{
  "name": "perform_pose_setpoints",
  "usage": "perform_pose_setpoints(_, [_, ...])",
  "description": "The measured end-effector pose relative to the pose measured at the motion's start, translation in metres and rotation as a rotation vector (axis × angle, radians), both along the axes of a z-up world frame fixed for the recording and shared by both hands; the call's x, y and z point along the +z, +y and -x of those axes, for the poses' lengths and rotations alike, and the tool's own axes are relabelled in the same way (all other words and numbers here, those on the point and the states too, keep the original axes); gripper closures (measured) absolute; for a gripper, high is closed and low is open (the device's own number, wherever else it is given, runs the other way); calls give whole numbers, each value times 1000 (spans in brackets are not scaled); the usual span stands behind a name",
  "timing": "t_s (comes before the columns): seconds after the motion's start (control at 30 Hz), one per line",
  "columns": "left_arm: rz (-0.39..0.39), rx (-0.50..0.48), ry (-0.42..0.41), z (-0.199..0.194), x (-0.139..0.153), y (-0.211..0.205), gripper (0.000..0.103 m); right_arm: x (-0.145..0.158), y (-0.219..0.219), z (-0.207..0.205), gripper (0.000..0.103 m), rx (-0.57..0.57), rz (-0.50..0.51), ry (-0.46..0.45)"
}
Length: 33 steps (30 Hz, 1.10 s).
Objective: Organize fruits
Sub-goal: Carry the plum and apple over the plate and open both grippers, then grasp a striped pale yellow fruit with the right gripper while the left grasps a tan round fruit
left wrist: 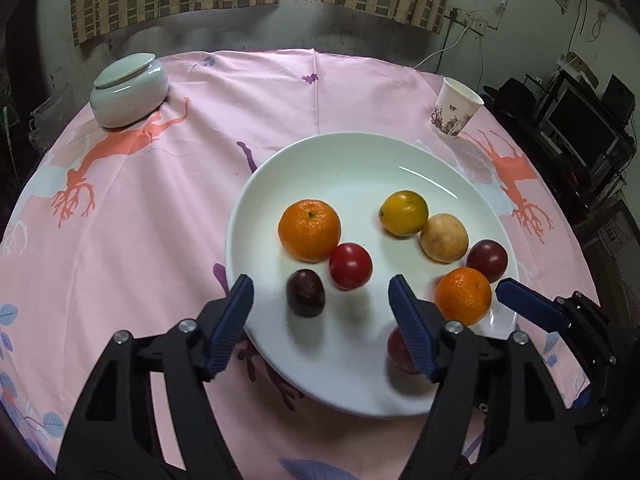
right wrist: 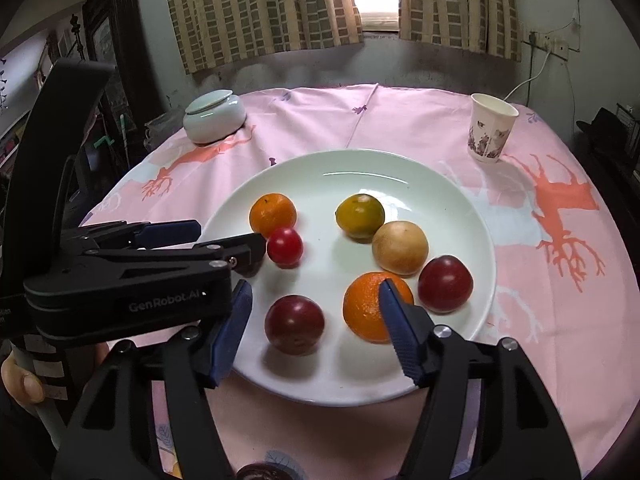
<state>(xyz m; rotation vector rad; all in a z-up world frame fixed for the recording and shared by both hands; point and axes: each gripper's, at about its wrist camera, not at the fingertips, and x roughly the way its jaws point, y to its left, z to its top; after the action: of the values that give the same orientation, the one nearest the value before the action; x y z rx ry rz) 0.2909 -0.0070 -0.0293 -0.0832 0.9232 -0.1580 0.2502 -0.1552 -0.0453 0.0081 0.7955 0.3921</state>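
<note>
A white plate [left wrist: 360, 160] [right wrist: 400, 168] holds several fruits: two oranges [left wrist: 309, 229] [left wrist: 463, 295], a yellow-green citrus [left wrist: 404, 213], a tan round fruit [left wrist: 444, 237], a red fruit [left wrist: 350, 265] and dark plums [left wrist: 305, 293] [left wrist: 486, 259] [left wrist: 400, 350]. My left gripper [left wrist: 322, 306] is open above the plate's near edge, with a dark plum between its fingers. My right gripper [right wrist: 314, 314] is open over the near part of the plate, around a dark plum [right wrist: 294, 324] and beside the near orange [right wrist: 370, 306]. The left gripper [right wrist: 224, 232] shows at the left of the right wrist view.
A pale lidded ceramic jar [left wrist: 129, 90] [right wrist: 214, 117] stands at the far left of the pink tablecloth [left wrist: 160, 208]. A patterned paper cup [left wrist: 456, 108] [right wrist: 491, 128] stands at the far right. Dark furniture and electronics [left wrist: 580, 128] lie beyond the right edge.
</note>
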Motion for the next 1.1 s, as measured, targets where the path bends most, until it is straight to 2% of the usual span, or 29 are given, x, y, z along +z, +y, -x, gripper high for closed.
perform_pose_setpoints(0.07, [-8,-15,-24,11,8,2,29,5,-5,8,37,7,-18,5])
perform_pose_setpoints(0.17, [-57,-48,-69,38,20,4,16,11,-13,28,37,29,-34,24])
perform_pose_setpoints(0.27, [-84,-85,-95,69,26,2,12,16,-20,52,36,53,-40,26])
perform_pose_setpoints(0.4, [-110,-174,-90,110,9,-5,10,15,-34,89,36,65,-38,40])
perform_pose_setpoints(0.5, [-126,-216,-27,126,-14,-1,10,16,-45,124,36,80,-14,43])
perform_pose_setpoints(0.6, [-93,-185,-8,128,-18,13,10,10,-53,156,36,87,1,83])
perform_pose_setpoints(0.77, [30,-145,-63,130,-2,35,10,-16,-62,178,36,49,-3,199])
perform_pose_setpoints(0.87, [44,-144,-67,131,0,37,10,-32,-62,175,42,27,-5,256])
perform_pose_setpoints(0.9, [45,-152,-66,131,0,36,10,-37,-62,174,46,26,-7,276])
perform_pose_setpoints(0.93, [44,-167,-63,133,0,34,10,-42,-61,174,56,34,-12,299])
perform_pose_setpoints(0.97, [39,-193,-58,134,0,31,10,-45,-60,174,59,47,-40,317])
perform_pose_setpoints(1.1, [-21,-301,-36,143,-6,10,10,-41,-62,177,60,28,-40,306])
